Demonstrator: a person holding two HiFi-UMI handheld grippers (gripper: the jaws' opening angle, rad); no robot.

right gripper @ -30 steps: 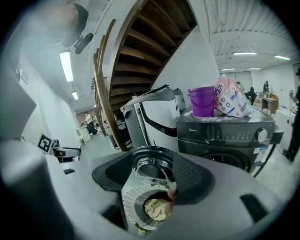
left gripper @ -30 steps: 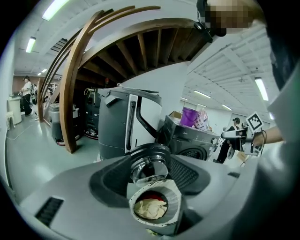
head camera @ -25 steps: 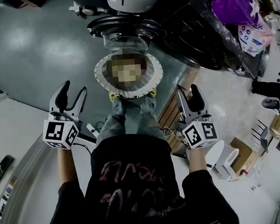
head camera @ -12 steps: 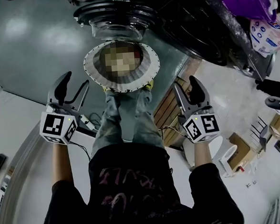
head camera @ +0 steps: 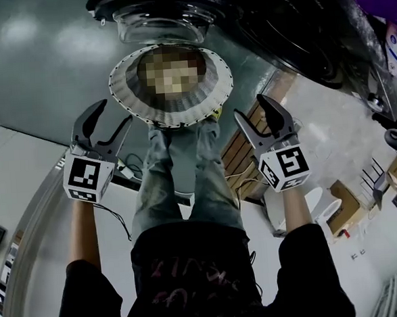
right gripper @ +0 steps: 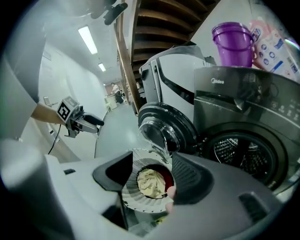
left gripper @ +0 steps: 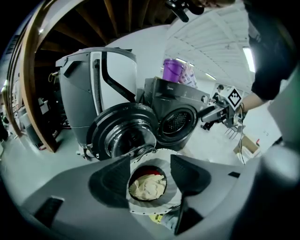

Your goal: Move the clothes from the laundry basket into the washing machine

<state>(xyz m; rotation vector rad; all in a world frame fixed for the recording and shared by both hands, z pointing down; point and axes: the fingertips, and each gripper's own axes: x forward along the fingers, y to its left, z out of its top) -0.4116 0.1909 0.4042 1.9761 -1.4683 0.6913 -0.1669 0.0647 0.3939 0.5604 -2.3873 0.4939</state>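
Note:
A round white ribbed laundry basket (head camera: 123, 92) stands on the floor by my feet. It holds a cream cloth (left gripper: 147, 186) over a red one (right gripper: 168, 176). My left gripper (head camera: 112, 113) hangs open just left of the basket rim, with nothing between its fingers. My right gripper (head camera: 250, 107) hangs open just right of the rim, also with nothing in it. Beyond the basket the dark front-loading washing machine (right gripper: 243, 112) shows its drum (left gripper: 177, 123), with the round glass door (head camera: 161, 15) swung open.
A purple bucket (right gripper: 232, 42) and a printed pack (right gripper: 272, 40) sit on top of the machine. A grey-white unit (left gripper: 93, 89) stands to its left. A wooden pallet (head camera: 242, 155), cables, a white appliance (head camera: 317, 214) and a cardboard box (head camera: 355, 211) lie at my right.
Both grippers have come down and in towards the basket's sides. The basket and the open door now sit higher in the head view. The jaws stand as wide as before.

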